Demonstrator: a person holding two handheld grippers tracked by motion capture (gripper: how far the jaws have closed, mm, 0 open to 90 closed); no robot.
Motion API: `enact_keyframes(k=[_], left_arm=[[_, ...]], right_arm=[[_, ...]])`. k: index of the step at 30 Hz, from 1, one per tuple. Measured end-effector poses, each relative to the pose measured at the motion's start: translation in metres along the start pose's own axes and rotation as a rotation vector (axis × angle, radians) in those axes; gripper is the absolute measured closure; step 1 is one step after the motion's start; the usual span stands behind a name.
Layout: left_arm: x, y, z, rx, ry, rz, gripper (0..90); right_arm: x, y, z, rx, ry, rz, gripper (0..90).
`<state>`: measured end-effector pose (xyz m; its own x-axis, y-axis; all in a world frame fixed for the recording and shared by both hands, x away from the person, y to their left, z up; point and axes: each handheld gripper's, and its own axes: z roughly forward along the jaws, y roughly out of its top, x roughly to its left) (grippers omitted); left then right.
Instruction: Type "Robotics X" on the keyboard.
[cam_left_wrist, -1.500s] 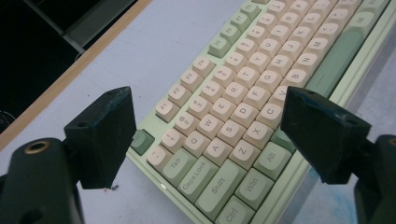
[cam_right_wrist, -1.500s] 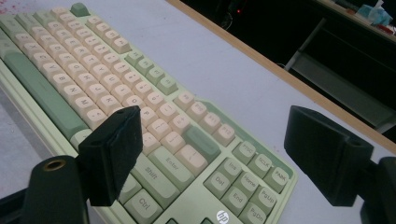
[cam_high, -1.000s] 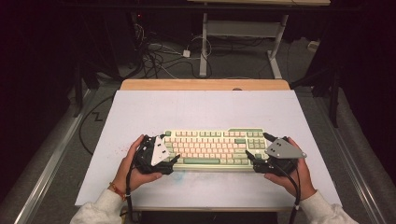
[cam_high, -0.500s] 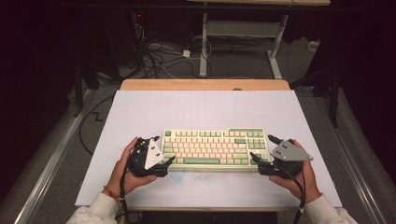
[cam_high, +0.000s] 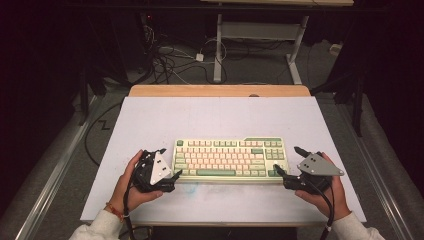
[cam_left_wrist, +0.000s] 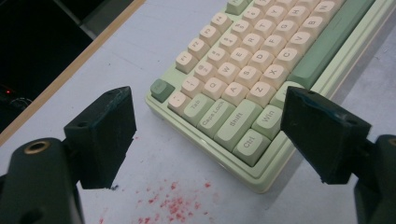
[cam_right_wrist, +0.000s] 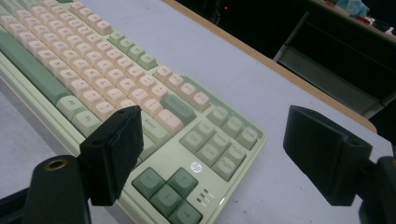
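Note:
A cream and green keyboard (cam_high: 230, 158) lies flat on the white table top (cam_high: 215, 120), near its front edge. My left gripper (cam_high: 170, 162) is open just off the keyboard's left end. In the left gripper view, that gripper (cam_left_wrist: 210, 135) has its jaws wide apart, and the keyboard's (cam_left_wrist: 252, 60) front left corner lies between and beyond them, untouched. My right gripper (cam_high: 286, 159) is open at the keyboard's right end. In the right gripper view, its jaws (cam_right_wrist: 215, 149) straddle the corner of the keyboard (cam_right_wrist: 116, 88) with the arrow keys, holding nothing.
Red specks (cam_left_wrist: 173, 200) mark the table in front of the keyboard's left corner. A wooden strip (cam_high: 220, 91) edges the far side of the table. Cables (cam_high: 175, 60) and desk legs (cam_high: 218, 45) lie on the dark floor beyond it.
Both grippers have drawn outward from the keyboard's ends and slightly toward the person. The keyboard has stayed in place.

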<state>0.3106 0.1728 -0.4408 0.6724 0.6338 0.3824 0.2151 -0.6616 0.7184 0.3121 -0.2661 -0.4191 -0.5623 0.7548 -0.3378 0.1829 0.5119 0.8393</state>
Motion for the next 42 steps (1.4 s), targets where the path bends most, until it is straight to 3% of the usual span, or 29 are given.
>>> enact_keyframes(k=[31, 42], left_arm=[[0.004, -0.031, -0.008, 0.062, 0.018, -0.030, 16.0], [0.009, -0.049, -0.008, 0.103, 0.015, -0.056, 16.0]], right_arm=[[-0.014, -0.028, -0.012, 0.037, -0.050, 0.027, 20.3], [-0.021, -0.046, -0.014, 0.079, -0.072, 0.072, 18.6]])
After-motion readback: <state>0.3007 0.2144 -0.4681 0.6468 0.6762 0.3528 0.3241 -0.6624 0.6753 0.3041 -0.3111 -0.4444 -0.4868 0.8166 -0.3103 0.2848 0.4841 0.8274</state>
